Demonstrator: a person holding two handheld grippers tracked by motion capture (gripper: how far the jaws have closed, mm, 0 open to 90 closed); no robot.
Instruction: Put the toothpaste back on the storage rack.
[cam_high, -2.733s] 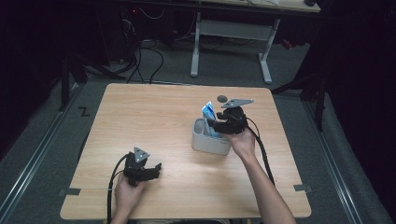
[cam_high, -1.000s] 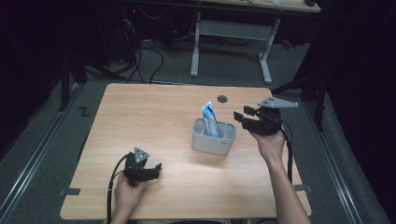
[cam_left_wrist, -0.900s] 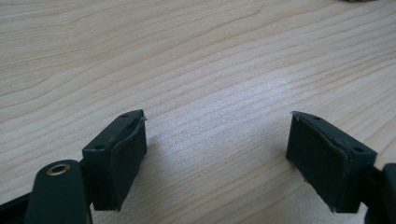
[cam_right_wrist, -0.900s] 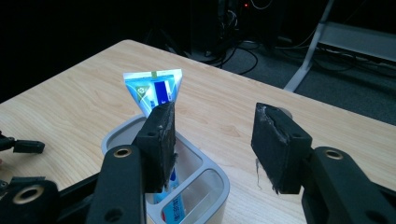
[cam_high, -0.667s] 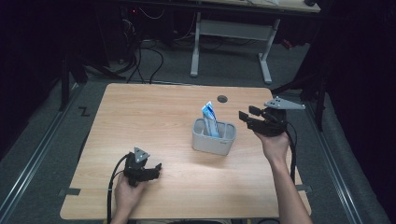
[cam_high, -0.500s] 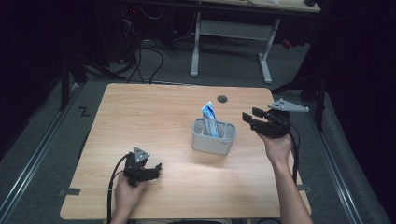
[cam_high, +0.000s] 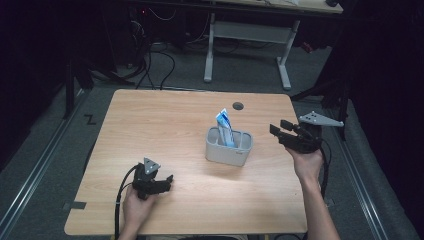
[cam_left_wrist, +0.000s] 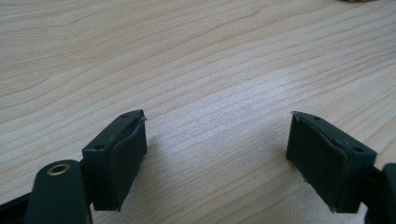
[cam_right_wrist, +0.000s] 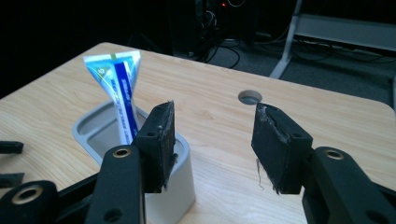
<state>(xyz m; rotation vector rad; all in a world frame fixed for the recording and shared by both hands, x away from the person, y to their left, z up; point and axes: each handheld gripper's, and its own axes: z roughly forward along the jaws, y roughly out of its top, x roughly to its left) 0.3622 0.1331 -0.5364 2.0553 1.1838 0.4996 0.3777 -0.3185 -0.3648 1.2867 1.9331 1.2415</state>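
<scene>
Two grippers, both with jaws apart and empty. Right gripper: raised just beside grey holder containing upright tube, probably toothpaste. Left gripper: low over table. Step: apparently placement complete; next, nothing evident.

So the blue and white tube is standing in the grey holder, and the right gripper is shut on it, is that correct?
Not quite. The blue and white tube is standing in the grey holder, but the right gripper is open and holds nothing; it sits apart from the holder, to its right. The high view shows the gap, and the right gripper view shows the jaws spread.
</scene>
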